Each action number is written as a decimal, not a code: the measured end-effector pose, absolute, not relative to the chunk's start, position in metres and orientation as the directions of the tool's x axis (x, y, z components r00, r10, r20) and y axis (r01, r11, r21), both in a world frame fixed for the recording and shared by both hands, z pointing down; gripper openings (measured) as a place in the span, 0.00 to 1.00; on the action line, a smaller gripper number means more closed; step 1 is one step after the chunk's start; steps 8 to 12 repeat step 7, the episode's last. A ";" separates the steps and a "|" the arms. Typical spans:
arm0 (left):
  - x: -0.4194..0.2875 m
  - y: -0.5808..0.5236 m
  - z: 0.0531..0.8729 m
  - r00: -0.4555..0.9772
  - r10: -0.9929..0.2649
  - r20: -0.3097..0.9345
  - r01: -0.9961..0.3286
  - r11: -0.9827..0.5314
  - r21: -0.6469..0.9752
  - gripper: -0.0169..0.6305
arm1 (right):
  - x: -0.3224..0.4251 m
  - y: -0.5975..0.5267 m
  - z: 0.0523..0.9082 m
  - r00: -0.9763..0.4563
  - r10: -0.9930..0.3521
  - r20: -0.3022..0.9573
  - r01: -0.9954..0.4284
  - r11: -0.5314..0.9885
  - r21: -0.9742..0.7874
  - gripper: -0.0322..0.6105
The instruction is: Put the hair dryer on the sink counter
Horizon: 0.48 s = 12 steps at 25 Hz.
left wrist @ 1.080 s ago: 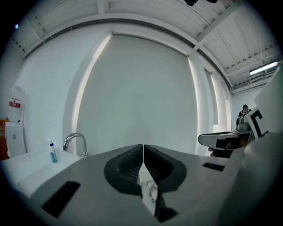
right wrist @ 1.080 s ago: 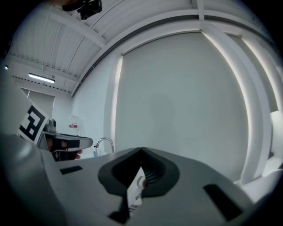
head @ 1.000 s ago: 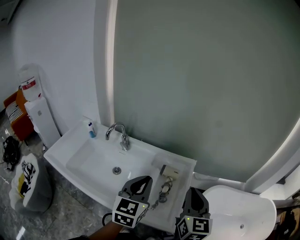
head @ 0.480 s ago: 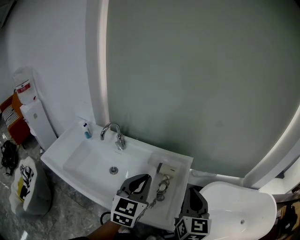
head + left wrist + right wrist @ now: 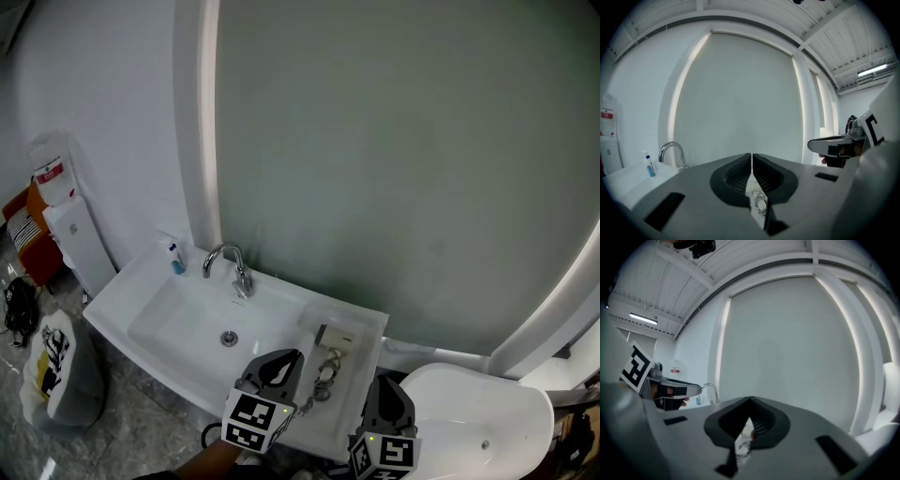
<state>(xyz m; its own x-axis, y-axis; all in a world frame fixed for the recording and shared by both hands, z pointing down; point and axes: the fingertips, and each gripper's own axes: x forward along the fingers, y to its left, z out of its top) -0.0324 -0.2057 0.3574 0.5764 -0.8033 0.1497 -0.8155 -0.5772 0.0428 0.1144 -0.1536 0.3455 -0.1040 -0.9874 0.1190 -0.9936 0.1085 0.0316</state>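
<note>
The white hair dryer [image 5: 337, 338] lies on the right end of the sink counter [image 5: 366, 375], its coiled cord [image 5: 326, 374] trailing toward me. My left gripper [image 5: 294, 357] hovers just in front of the cord, jaws shut with nothing held. My right gripper [image 5: 386, 381] hangs to the right of it, off the counter's corner, tips together and empty. In the left gripper view my left gripper [image 5: 752, 155] shows a closed slit, with a bit of cord [image 5: 760, 204] visible below. The right gripper [image 5: 750, 399] likewise shows touching tips.
A chrome faucet [image 5: 234, 266] and a small blue bottle [image 5: 174, 259] stand behind the basin [image 5: 178, 314]. A large mirror [image 5: 403, 169] fills the wall. A white toilet [image 5: 469, 422] sits at the right; a water dispenser [image 5: 66, 225] and a bag [image 5: 52, 370] stand at the left.
The head view has shifted, so the sink now sits a little higher and further left in the picture. Both grippers keep their places and stay shut.
</note>
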 end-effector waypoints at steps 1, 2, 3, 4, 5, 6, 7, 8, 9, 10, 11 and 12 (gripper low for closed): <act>-0.033 -0.205 0.359 0.576 -0.803 0.153 -0.815 -0.577 0.041 0.06 | 0.114 -0.154 0.346 -0.106 -0.987 0.121 -0.993 0.111 0.032 0.08; -0.033 -0.204 0.360 0.576 -0.803 0.154 -0.815 -0.578 0.039 0.06 | 0.113 -0.154 0.347 -0.108 -0.987 0.121 -0.993 0.112 0.032 0.08; -0.032 -0.204 0.360 0.577 -0.802 0.155 -0.815 -0.579 0.037 0.06 | 0.113 -0.154 0.347 -0.109 -0.987 0.121 -0.993 0.114 0.031 0.08; -0.031 -0.203 0.360 0.577 -0.802 0.154 -0.814 -0.580 0.034 0.06 | 0.113 -0.154 0.347 -0.110 -0.987 0.121 -0.993 0.114 0.030 0.08; -0.031 -0.203 0.359 0.577 -0.802 0.152 -0.814 -0.580 0.029 0.06 | 0.113 -0.153 0.348 -0.110 -0.987 0.121 -0.993 0.114 0.029 0.08; -0.030 -0.203 0.358 0.577 -0.803 0.149 -0.814 -0.580 0.023 0.06 | 0.113 -0.153 0.348 -0.109 -0.987 0.121 -0.993 0.114 0.029 0.08; -0.030 -0.203 0.357 0.577 -0.804 0.147 -0.814 -0.581 0.018 0.06 | 0.113 -0.153 0.348 -0.109 -0.987 0.122 -0.993 0.113 0.029 0.08; -0.030 -0.203 0.357 0.577 -0.804 0.147 -0.814 -0.581 0.018 0.06 | 0.113 -0.153 0.348 -0.109 -0.987 0.122 -0.993 0.113 0.029 0.08; -0.030 -0.203 0.357 0.577 -0.804 0.147 -0.814 -0.581 0.018 0.06 | 0.113 -0.153 0.348 -0.109 -0.987 0.122 -0.993 0.113 0.029 0.08; -0.030 -0.203 0.357 0.577 -0.804 0.147 -0.814 -0.581 0.018 0.06 | 0.113 -0.153 0.348 -0.109 -0.987 0.122 -0.993 0.113 0.029 0.08; -0.030 -0.203 0.357 0.577 -0.804 0.147 -0.814 -0.581 0.018 0.06 | 0.113 -0.153 0.348 -0.109 -0.987 0.122 -0.993 0.113 0.029 0.08; -0.030 -0.203 0.357 0.577 -0.804 0.147 -0.814 -0.581 0.018 0.06 | 0.113 -0.153 0.348 -0.109 -0.987 0.122 -0.993 0.113 0.029 0.08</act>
